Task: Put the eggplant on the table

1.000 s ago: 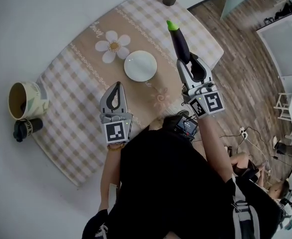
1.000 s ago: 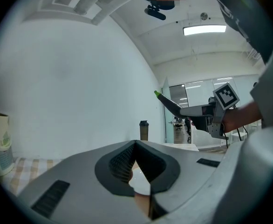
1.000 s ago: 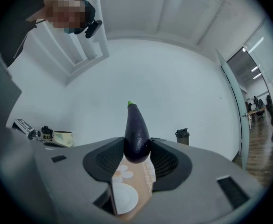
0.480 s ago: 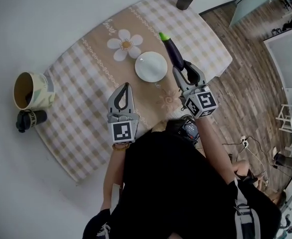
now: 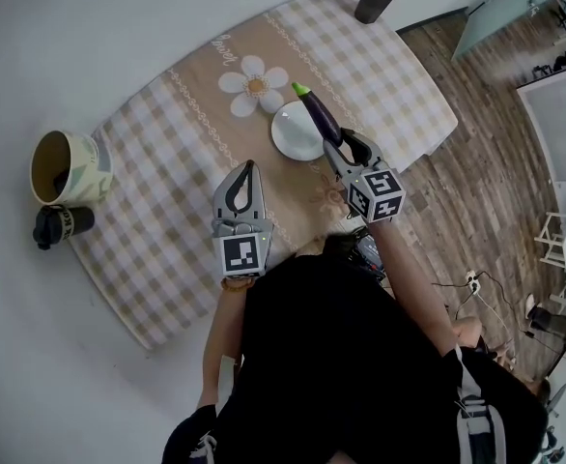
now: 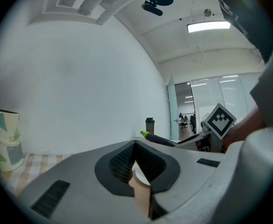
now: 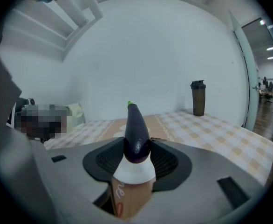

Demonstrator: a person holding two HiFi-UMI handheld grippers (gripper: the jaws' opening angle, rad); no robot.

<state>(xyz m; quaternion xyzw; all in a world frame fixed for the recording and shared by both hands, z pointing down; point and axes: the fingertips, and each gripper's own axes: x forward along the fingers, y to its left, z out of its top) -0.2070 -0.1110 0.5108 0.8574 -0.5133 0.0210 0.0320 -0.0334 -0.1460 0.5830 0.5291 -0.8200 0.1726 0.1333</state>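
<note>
Right gripper [image 5: 344,142] clamped on eggplant [image 5: 317,114] butt, stem forward, above plate [image 5: 291,138] edge; probably for laying flat on table [image 5: 167,211]. Left gripper [image 5: 247,168] closed, empty, parked aside.

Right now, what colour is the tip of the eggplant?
Bright green; the eggplant itself is dark purple. The right gripper view shows it best.

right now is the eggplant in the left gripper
No, the eggplant sits clamped in the right gripper; the left gripper is shut on nothing.
</note>
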